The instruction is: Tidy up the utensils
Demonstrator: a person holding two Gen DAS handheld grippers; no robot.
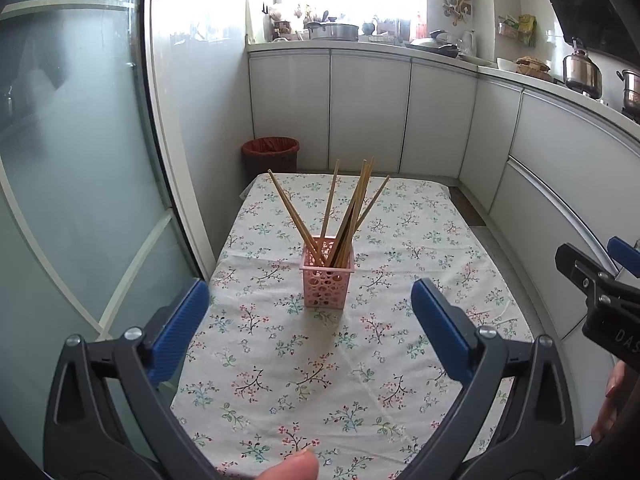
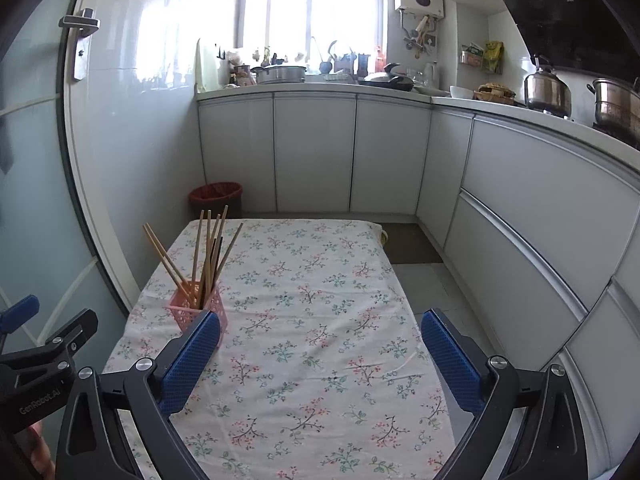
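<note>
A pink perforated holder [image 1: 327, 274] stands upright on the flowered tablecloth [image 1: 360, 360], with several wooden chopsticks [image 1: 352, 208] fanned out of its top. My left gripper [image 1: 310, 304] hangs open just short of the holder, blue pads wide apart and nothing between them. In the right wrist view the holder [image 2: 188, 310] sits at the left, partly behind my left blue finger [image 2: 192, 356], with the chopsticks [image 2: 206, 252] rising from it. My right gripper [image 2: 320, 334] is open over bare cloth [image 2: 320, 300], to the right of the holder.
A frosted glass door [image 1: 80, 180] runs along the table's left side. A red bin [image 1: 271, 154] stands on the floor past the far table edge. White cabinets [image 2: 520, 200] curve along the back and right, with pots [image 2: 546, 88] on the counter. The other gripper's body [image 1: 600, 292] shows at the right edge.
</note>
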